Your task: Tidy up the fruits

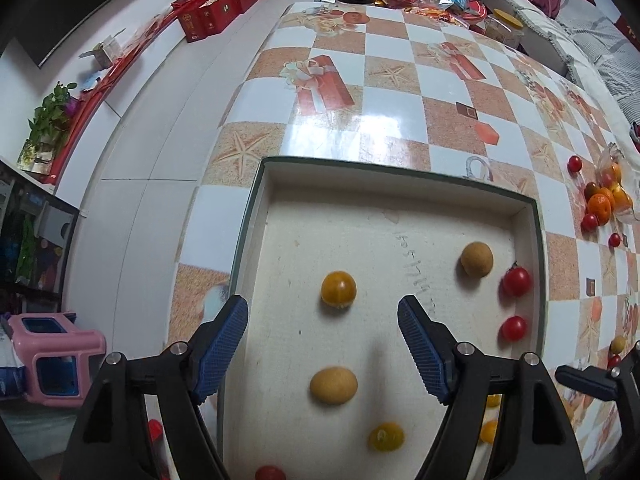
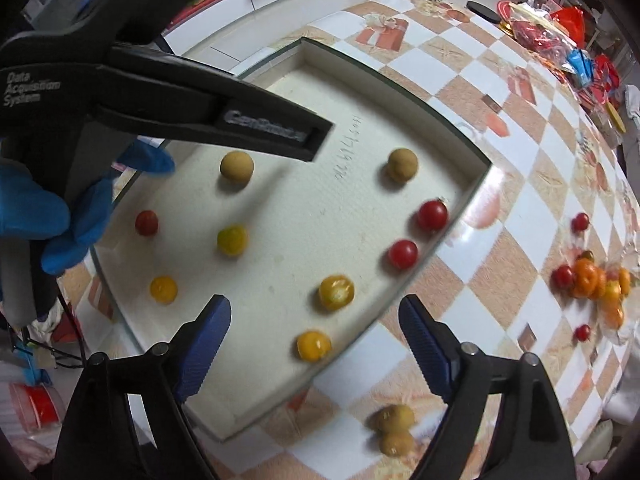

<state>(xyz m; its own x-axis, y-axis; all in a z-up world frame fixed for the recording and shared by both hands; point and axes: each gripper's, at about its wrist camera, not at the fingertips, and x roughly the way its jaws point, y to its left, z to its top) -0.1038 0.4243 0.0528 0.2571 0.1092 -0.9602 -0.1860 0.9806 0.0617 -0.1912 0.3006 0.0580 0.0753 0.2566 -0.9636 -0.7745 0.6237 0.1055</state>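
Right wrist view, left hand-held gripper printed "Data Acquisition System"

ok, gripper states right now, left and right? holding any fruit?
Left gripper: open, holding nothing, over the tray.
Right gripper: open, holding nothing; a yellow tomato lies on the tray below its jaws, untouched.

Worktop was glossy, mirror-smooth; tray floor matt, rough like paper; tomatoes shiny; pads ribbed.

Bright overhead light, glare on tablecloth, fisheye warping, right view blurred
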